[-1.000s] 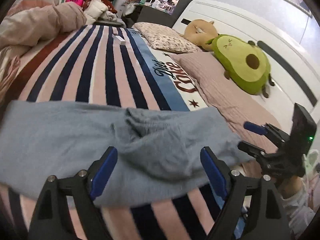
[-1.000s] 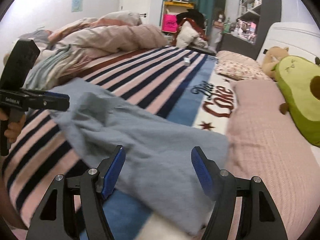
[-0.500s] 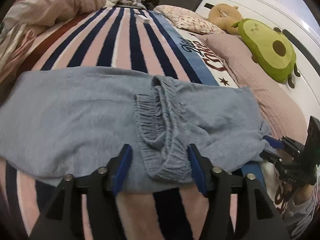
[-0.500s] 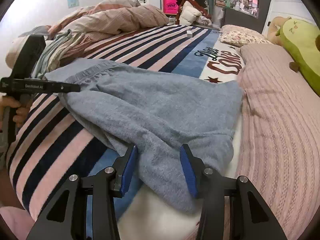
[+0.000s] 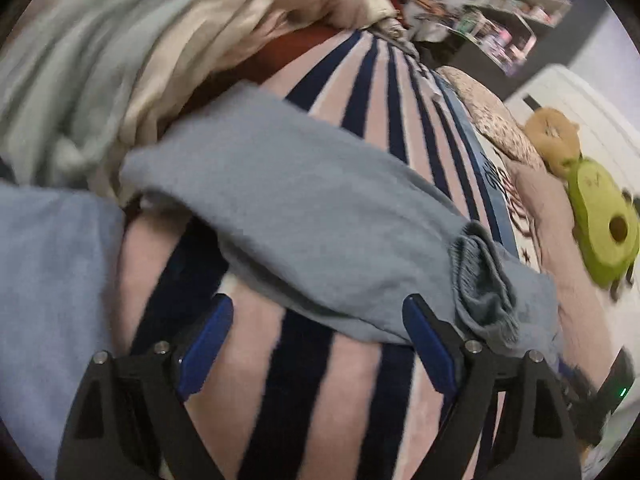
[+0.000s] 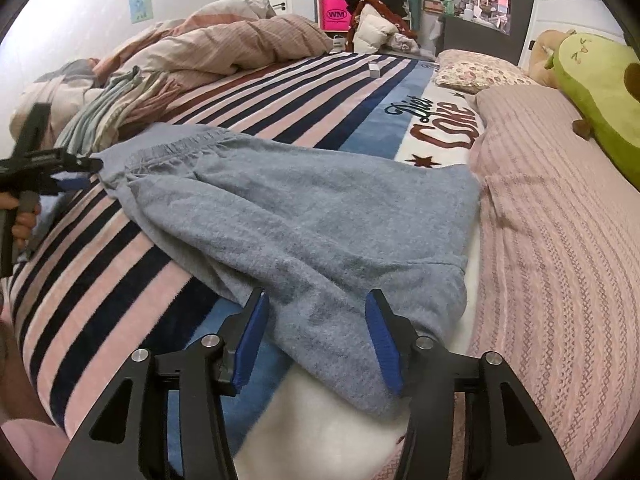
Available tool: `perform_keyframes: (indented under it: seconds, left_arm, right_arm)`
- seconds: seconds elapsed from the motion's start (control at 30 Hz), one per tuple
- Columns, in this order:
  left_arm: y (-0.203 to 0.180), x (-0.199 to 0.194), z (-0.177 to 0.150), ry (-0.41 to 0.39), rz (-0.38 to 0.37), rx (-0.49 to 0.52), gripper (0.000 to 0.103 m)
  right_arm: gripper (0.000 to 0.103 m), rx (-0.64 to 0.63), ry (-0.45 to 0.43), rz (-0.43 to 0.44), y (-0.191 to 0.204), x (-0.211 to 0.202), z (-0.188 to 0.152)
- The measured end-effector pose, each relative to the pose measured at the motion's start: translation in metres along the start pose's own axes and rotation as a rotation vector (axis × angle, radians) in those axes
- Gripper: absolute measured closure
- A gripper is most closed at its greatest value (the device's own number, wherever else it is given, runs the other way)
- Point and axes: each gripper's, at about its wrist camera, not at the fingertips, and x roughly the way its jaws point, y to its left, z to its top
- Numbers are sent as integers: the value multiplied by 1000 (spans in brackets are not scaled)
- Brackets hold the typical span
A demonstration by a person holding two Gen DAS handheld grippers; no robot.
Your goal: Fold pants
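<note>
Grey-blue pants (image 6: 304,216) lie folded across the striped blanket (image 6: 304,100); they also show in the left wrist view (image 5: 312,224), with the elastic waistband (image 5: 480,276) bunched at the right. My left gripper (image 5: 316,348) is open and empty, just short of the pants' near edge. It shows at the left of the right wrist view (image 6: 76,168), by the pants' left end. My right gripper (image 6: 316,340) is open, its blue pads either side of the pants' near edge, not closed on the cloth.
A rumpled pink duvet (image 6: 224,48) and striped cloth (image 6: 104,120) lie at the left. A pink pillow cover (image 6: 560,200), an avocado plush (image 6: 600,92) and a floral pillow (image 6: 476,70) lie at the right. A light blue cloth (image 5: 48,280) fills the left wrist view's left side.
My left gripper has opened wider and swung left off the waistband toward the pants' left end. My right gripper has opened wider over the near edge.
</note>
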Motion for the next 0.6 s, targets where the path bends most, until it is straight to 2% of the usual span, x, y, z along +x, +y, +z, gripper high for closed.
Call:
perform_keyframes:
  seconds: [0.07,0.17,0.2,0.23,0.3,0.4,0.5,0.6]
  left_arm:
    - [3,7,5,-35,0,-10,19]
    - [3,16,20,-108,45,-6,19]
    - [5,19,26,-130,54,-14,22]
    - [5,22,31,-143,63,-18,27]
    - [5,30,38,-164,95,-14,57]
    - [1,33,46,-170,58,20,87]
    - [-7,15,49,-232,44,80,98]
    - [-17,-14,50,-295,26,122,98]
  right_arm:
    - [57,-4,1,-4,1,1,0]
    - [56,-3,3,-7,2,2,1]
    - [56,-3,4,-7,2,2,1]
    - [56,-3,4,-8,2,3,1]
    - [55,-2,5,-12,3,3,2]
    - [53,-1,5,-9,3,3,2]
    - [52,1,5,-8,3,3,2]
    - [48,11,4,0,3,2,4]
